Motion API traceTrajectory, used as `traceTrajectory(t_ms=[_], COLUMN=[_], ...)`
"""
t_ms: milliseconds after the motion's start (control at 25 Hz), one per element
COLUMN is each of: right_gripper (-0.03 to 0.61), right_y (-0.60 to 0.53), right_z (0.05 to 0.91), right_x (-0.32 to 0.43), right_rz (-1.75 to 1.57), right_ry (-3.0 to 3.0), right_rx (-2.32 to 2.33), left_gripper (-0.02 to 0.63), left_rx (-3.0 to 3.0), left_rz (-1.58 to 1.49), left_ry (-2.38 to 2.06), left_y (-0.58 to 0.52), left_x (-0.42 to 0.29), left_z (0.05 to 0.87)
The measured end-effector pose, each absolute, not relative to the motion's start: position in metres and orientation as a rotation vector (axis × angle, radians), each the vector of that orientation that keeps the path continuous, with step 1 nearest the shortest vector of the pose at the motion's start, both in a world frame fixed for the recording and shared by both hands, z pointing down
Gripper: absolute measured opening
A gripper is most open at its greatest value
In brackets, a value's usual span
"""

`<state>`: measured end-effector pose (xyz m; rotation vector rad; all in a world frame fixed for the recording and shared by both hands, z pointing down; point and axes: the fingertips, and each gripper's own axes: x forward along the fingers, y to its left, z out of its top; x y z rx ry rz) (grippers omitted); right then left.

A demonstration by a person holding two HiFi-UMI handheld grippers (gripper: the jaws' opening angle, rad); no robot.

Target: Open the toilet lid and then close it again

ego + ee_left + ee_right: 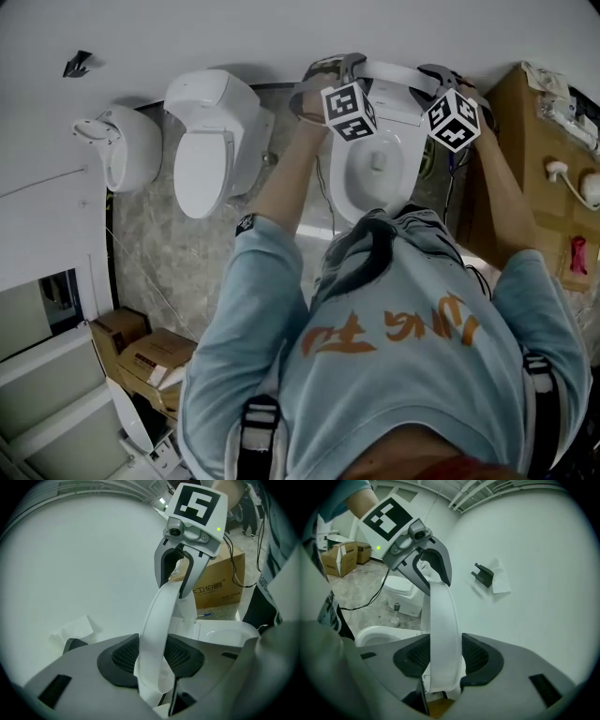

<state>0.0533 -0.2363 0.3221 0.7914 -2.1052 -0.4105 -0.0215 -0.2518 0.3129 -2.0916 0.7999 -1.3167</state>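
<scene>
- The toilet lid stands raised at the far end of the toilet bowl, close to the wall. Its free rim is uppermost and runs left to right.
- The left claw is partly closed, with its 2 pads against either face of the lid's rim. It has hold of the lid towards the left end of that rim.
- The right claw is set the same way, its pads on either face of the rim towards the right end. Each gripper view shows the other claw further along the same white edge.
- The lid's long axis rises from the hinge at the far end of the bowl, so any swing should be about that hinge: away to the wall, or back towards the person and down.
- Neither hand looks nearer; the 2 claws sit level with each other on the rim, the bowl between and below them.
- Both arms reach forward over the bowl, and the claws point forward and somewhat down.
- A level pull with both claws looks right for closing.
</scene>
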Motion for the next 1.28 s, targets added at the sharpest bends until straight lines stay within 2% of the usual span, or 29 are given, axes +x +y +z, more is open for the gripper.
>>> traceTrajectory(t_ms=[720, 1280], right_gripper=[0.212, 0.250], right_y=[-0.096, -0.033], right_z=[0.405, 0.473], right_x=[0.019, 0.000], right_rz=[-0.375, -0.340], right_ry=[-1.993, -1.967], right_rx=[0.549, 0.449], left_gripper=[0.227, 0.235], left_rx=[-2.284, -2.310], left_rz=[-1.283, -1.321], left_ry=[0.690, 0.775], left_y=[-0.097, -0.030], left_x=[-0.052, -0.068], left_z=[0.379, 0.442])
